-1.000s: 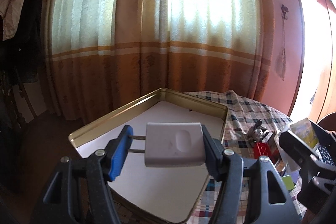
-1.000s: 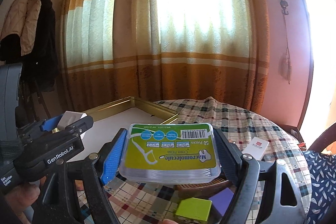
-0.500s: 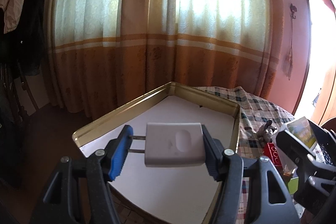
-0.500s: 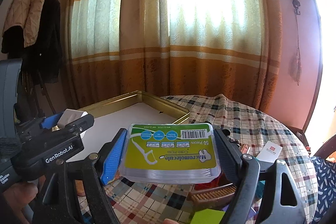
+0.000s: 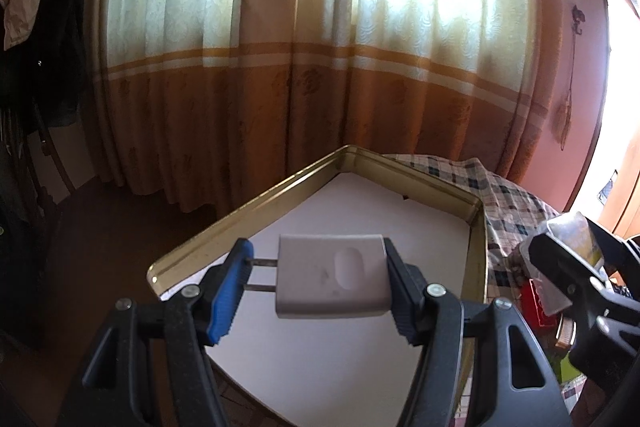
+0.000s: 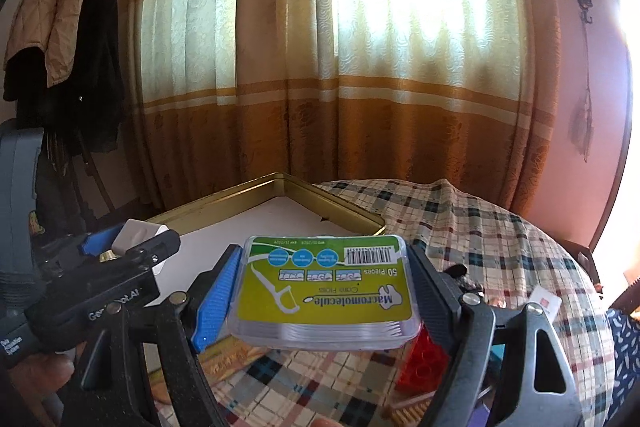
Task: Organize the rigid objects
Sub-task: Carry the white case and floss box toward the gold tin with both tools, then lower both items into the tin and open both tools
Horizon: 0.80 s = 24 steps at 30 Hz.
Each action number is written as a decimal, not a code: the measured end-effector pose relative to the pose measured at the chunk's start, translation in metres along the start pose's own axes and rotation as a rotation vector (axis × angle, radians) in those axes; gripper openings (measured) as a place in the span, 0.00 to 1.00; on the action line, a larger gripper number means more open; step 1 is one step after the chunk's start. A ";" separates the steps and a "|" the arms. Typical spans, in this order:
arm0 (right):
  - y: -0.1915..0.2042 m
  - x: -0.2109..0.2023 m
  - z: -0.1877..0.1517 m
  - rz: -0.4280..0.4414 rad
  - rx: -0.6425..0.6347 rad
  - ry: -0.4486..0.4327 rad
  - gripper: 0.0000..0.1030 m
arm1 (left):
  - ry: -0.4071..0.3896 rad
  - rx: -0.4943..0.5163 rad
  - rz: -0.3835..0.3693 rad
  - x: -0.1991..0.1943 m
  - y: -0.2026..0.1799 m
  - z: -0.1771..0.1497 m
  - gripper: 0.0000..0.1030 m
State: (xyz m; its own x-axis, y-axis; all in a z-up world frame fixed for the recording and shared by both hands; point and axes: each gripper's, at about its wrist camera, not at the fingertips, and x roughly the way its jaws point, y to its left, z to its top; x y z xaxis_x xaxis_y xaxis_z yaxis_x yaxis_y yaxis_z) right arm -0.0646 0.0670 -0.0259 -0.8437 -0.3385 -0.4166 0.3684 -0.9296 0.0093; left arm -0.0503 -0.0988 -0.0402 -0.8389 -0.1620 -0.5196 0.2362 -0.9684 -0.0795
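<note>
My left gripper [image 5: 316,291] pinches a white plug [image 5: 332,281] over the gold tray [image 5: 476,267]. Right gripper [image 6: 320,303] clamps the floss box [image 6: 326,291] above the plaid worktop [image 6: 480,227].

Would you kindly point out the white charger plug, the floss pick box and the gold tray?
white charger plug [image 5: 332,277], left wrist view, front face.
floss pick box [image 6: 326,287], right wrist view, green label.
gold tray [image 5: 256,205], left wrist view, left rim.

Orange and cream striped curtains [image 6: 360,67] hang across a bright window behind the table. Coats [image 6: 60,39] hang on hooks at the left wall. A plaid tablecloth [image 6: 500,227] covers the round table, and a small hook [image 6: 585,5] sits on the pink wall.
</note>
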 end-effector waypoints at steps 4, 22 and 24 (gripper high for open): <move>-0.003 0.017 0.008 0.019 0.014 0.040 0.79 | 0.028 0.005 -0.003 0.009 0.003 0.009 0.61; 0.005 0.106 0.029 0.081 -0.047 0.287 0.80 | 0.270 0.095 -0.013 0.060 -0.010 0.050 0.61; 0.008 0.111 0.029 0.076 -0.065 0.304 0.80 | 0.276 0.109 0.002 0.064 -0.011 0.051 0.61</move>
State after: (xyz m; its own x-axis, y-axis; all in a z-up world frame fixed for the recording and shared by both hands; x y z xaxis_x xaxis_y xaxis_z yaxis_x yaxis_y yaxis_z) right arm -0.1668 0.0179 -0.0456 -0.6612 -0.3385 -0.6695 0.4582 -0.8889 -0.0031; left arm -0.1319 -0.1079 -0.0291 -0.6698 -0.1204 -0.7327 0.1706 -0.9853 0.0059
